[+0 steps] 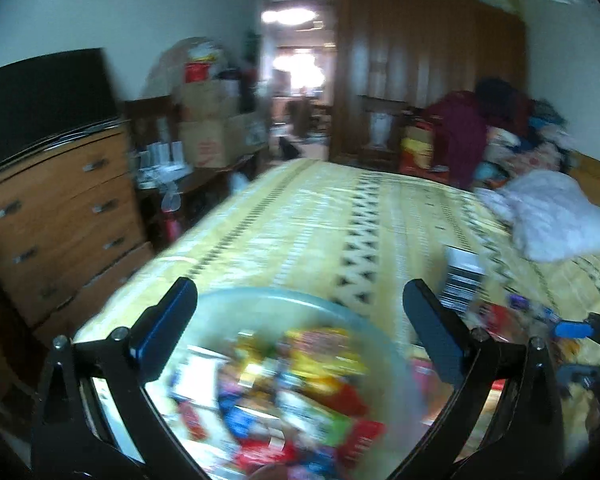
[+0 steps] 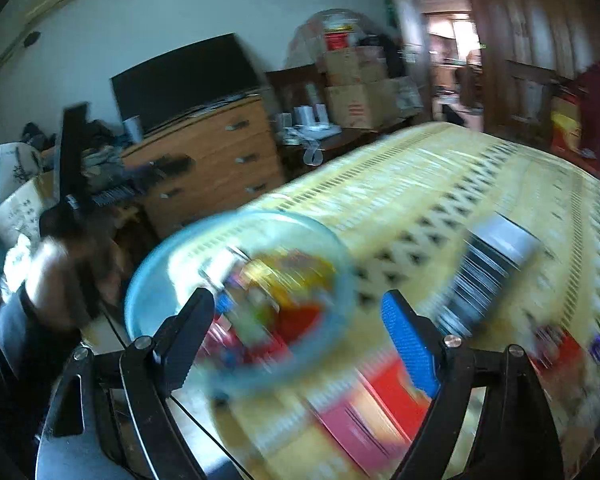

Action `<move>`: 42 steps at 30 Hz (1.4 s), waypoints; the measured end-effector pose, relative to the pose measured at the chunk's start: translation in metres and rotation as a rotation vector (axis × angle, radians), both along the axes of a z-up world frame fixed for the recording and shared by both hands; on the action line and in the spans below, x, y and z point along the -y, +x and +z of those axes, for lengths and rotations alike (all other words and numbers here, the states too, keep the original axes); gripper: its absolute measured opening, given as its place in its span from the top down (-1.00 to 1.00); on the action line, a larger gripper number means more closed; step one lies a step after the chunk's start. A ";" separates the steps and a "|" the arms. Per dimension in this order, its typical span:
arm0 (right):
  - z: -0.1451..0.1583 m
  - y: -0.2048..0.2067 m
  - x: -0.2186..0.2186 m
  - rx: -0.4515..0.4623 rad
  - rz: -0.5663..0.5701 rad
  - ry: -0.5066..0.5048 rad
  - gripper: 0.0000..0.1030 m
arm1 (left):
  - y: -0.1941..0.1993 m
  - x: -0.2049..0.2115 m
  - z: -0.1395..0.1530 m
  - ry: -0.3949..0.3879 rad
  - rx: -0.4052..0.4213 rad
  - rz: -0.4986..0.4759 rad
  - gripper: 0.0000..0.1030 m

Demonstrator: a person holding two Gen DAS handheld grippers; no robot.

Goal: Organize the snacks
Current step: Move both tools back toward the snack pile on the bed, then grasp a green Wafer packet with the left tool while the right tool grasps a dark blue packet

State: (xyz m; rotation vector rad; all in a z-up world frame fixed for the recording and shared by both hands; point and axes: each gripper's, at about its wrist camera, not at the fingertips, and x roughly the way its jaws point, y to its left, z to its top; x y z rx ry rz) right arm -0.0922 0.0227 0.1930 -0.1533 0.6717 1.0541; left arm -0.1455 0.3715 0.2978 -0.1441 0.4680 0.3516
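left wrist view first: the left gripper has its jaws spread wide with nothing pinched, and the clear bowl full of snack packets sits right under and between the fingers, on the near end of the bed. so that hand is basically parked over the bowl. the stuff that's not sorted yet lies off to the right: a striped box just past the right finger, and some loose red and purple packets beyond it. it's all pretty blurry so i can't read any labels.

right wrist view: the right gripper is also spread, nothing between the pads. the bowl shows ahead and to the left here, while the striped box lies ahead-right, its long axis running diagonally away from the jaws. red and pink boxes sit just below the blue pad.

my guess: the right hand is nearer the loose snacks, so it grabs next.
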 end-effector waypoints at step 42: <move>-0.204 0.065 0.354 -0.392 -0.707 -0.149 -0.70 | 0.128 0.307 -0.254 -0.109 -0.546 -0.567 0.29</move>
